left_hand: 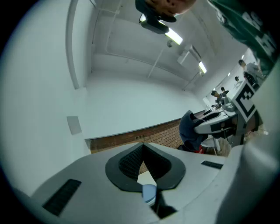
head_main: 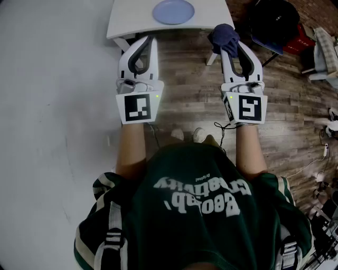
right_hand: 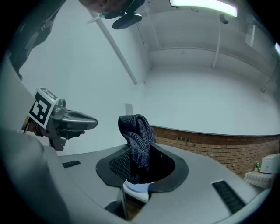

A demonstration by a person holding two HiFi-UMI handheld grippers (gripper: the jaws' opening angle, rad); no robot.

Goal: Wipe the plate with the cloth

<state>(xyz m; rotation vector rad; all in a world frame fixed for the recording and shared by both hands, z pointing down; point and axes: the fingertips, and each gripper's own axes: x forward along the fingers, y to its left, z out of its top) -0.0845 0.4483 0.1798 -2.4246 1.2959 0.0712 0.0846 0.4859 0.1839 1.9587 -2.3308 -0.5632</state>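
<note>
A light blue plate [head_main: 173, 11] lies on the small white table [head_main: 127, 23] at the top of the head view. My left gripper [head_main: 149, 40] is held just short of the table's near edge, shut with nothing between its jaws. My right gripper [head_main: 228, 46] hovers off the table's right corner, shut on a dark blue knitted cloth [head_main: 224, 37]. In the right gripper view the cloth [right_hand: 137, 139] bunches up out of the jaws, with the plate [right_hand: 138, 187] showing below. The left gripper view shows a sliver of the plate [left_hand: 149, 192] under the closed jaws and the cloth [left_hand: 191, 129] to the right.
Wood floor [head_main: 195, 89] lies under both grippers, with a white surface [head_main: 53, 105] at the left. A black bag [head_main: 274, 21], a red item [head_main: 298, 39] and white furniture [head_main: 322, 52] crowd the upper right. Cables [head_main: 317, 158] run along the right. A brick wall base [right_hand: 218, 146] lies ahead.
</note>
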